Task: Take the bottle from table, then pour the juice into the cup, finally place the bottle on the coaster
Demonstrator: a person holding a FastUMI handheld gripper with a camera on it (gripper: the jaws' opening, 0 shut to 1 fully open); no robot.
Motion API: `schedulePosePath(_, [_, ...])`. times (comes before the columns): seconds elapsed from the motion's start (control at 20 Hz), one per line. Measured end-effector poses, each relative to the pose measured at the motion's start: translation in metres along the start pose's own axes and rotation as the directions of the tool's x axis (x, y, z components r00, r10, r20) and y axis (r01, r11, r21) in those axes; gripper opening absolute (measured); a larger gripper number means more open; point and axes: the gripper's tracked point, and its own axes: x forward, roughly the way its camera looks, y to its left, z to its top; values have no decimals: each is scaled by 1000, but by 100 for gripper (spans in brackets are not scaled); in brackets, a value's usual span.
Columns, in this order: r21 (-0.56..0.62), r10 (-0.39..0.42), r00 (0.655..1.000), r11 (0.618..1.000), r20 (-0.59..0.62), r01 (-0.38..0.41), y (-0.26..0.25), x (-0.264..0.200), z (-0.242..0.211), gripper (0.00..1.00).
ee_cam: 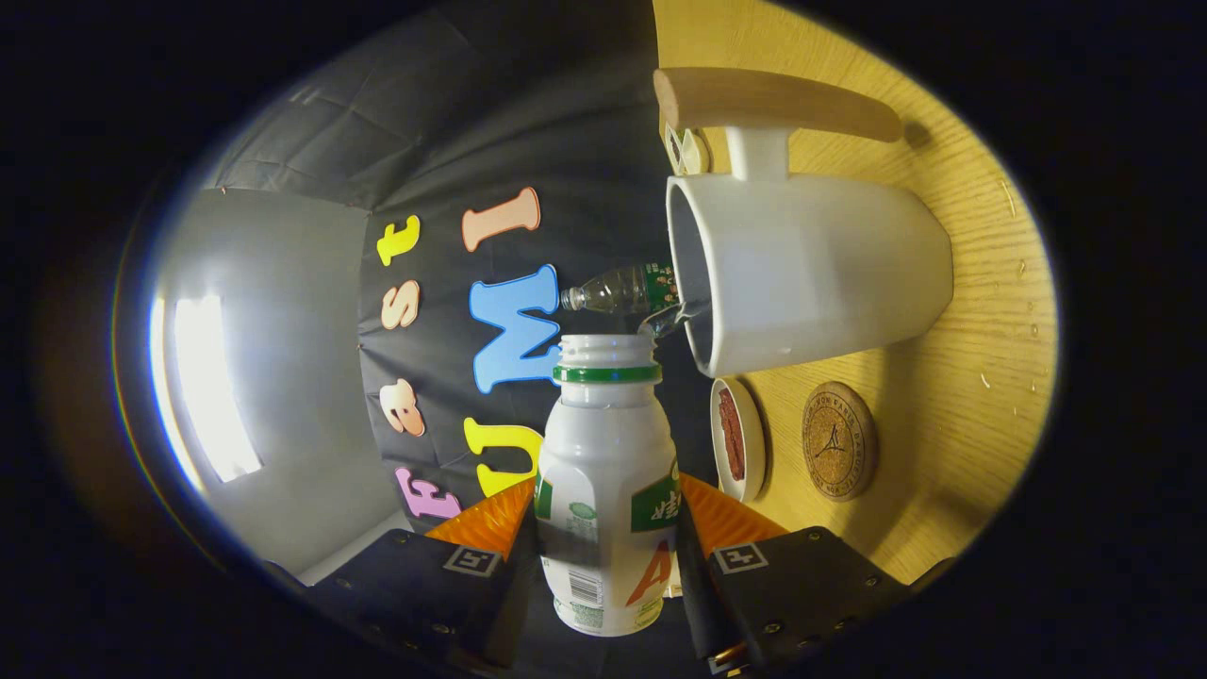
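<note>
My gripper [605, 514] is shut on a white juice bottle [608, 471] with a green neck ring, both fingers pressing its sides. The whole view is rolled about a quarter turn, so the bottle lies tipped toward the table. Its open mouth [608, 347] points at the rim of a white cup [811, 273] with a wooden handle [773, 102], just beyond the fingers. A thin clear stream [665, 321] runs from the bottle mouth into the cup opening. A round cork coaster [838, 439] lies on the wooden table [971, 377] beside the cup.
A small white dish with a red inside [737, 438] stands between the coaster and the bottle. A clear plastic bottle with a green label [622, 289] sits behind the cup's rim. Water drops dot the table near the cup.
</note>
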Motion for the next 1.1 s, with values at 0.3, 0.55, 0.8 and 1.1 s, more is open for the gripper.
schedulePosePath(0.3, [15,0,1000,1000,2,0,3,0,1,67])
schedulePosePath(0.55, [15,12,1000,1000,-1,-12,5,-1,0,67])
schedulePosePath(0.8, [22,22,1000,1000,5,-22,7,0,2,67])
schedulePosePath(1.1, [34,34,999,999,14,-34,10,0,3,67])
